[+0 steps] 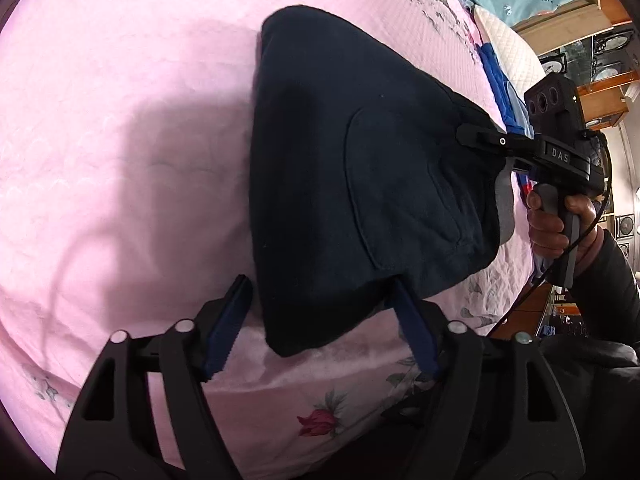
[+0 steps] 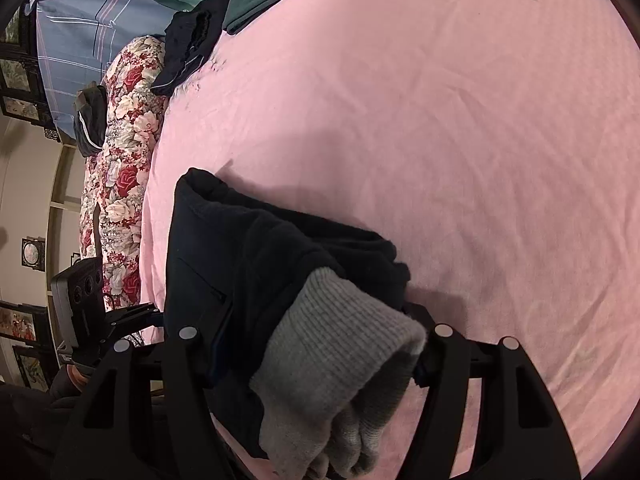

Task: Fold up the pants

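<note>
- The dark pants [image 1: 360, 184] lie folded in a thick bundle on the pink bed sheet [image 1: 120, 120].
- In the left wrist view, the left tongs [image 1: 320, 312] are wide apart. The near corner of the pants sits between the two blue fingers [image 1: 226, 328].
- Only this view shows the right tongs [image 1: 480, 136] from the side, at 3 o'clock. They look clamped on the edge of the pants, held by a hand [image 1: 556, 220].
- Only the right wrist view shows the grey ribbed cuff [image 2: 344, 360] of the pants up close, at 6 o'clock. It hides the fingertips there.
- The right wrist view also shows a flowery quilt [image 2: 124, 152] at 9 o'clock and more dark clothes [image 2: 188, 44] at 11 o'clock.
- The left tool [image 2: 80, 312] shows at 8 o'clock in that view.
</note>
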A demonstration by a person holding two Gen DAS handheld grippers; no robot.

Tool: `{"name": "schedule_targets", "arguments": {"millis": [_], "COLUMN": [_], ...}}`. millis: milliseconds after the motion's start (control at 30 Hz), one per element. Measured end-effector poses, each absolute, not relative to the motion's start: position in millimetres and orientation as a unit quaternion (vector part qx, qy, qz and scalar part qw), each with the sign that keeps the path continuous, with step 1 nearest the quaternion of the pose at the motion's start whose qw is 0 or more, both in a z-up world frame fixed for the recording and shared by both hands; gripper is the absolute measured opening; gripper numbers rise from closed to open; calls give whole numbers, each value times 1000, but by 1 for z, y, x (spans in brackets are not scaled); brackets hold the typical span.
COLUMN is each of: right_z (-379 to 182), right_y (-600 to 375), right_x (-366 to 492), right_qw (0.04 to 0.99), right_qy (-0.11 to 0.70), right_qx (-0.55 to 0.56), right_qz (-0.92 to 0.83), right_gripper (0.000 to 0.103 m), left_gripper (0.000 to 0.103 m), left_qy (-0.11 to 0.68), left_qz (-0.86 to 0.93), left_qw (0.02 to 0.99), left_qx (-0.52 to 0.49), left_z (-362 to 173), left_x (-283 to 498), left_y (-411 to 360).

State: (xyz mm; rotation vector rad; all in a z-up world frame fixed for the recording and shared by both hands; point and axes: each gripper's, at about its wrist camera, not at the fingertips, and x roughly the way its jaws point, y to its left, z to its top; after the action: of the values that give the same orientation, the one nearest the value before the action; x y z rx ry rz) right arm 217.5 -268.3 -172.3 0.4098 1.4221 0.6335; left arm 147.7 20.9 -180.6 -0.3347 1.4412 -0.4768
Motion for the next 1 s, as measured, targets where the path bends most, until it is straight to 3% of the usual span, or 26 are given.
{"name": "schedule_targets", "arguments": {"millis": [100,433,567,700,867,967,1000], "right_z": [-172,-171,-170,-168,-158,-152,-152], "right_y": [-268,-269,-267,-265,-260,-255,-254], "right_x": [217,218,217,217,212,207,206], "right_qw": [692,690,693,695,714,729,732], "right_qy": [637,638,639,644,633,623,623], "right_qx": [182,178,173,169,142,121,116], "right_qz": [285,290,286,272,262,255,250], "right_gripper": [67,67,67,59,53,52,52], "left_gripper": [83,81,69,51,43,44,56], "left_qy": [655,664,659,644,628,627,632], "left_qz": [-212,-211,-214,-224,-234,-234,-230], "left_qw": [712,694,698,711,725,727,725], "left_qx": [-143,-181,-182,-171,-160,-151,-148], "left_z": [-180,-181,-181,-173,-165,-166,-168], "left_x": [151,162,161,158,154,155,156], "left_y": [12,8,9,5,5,3,3]}}
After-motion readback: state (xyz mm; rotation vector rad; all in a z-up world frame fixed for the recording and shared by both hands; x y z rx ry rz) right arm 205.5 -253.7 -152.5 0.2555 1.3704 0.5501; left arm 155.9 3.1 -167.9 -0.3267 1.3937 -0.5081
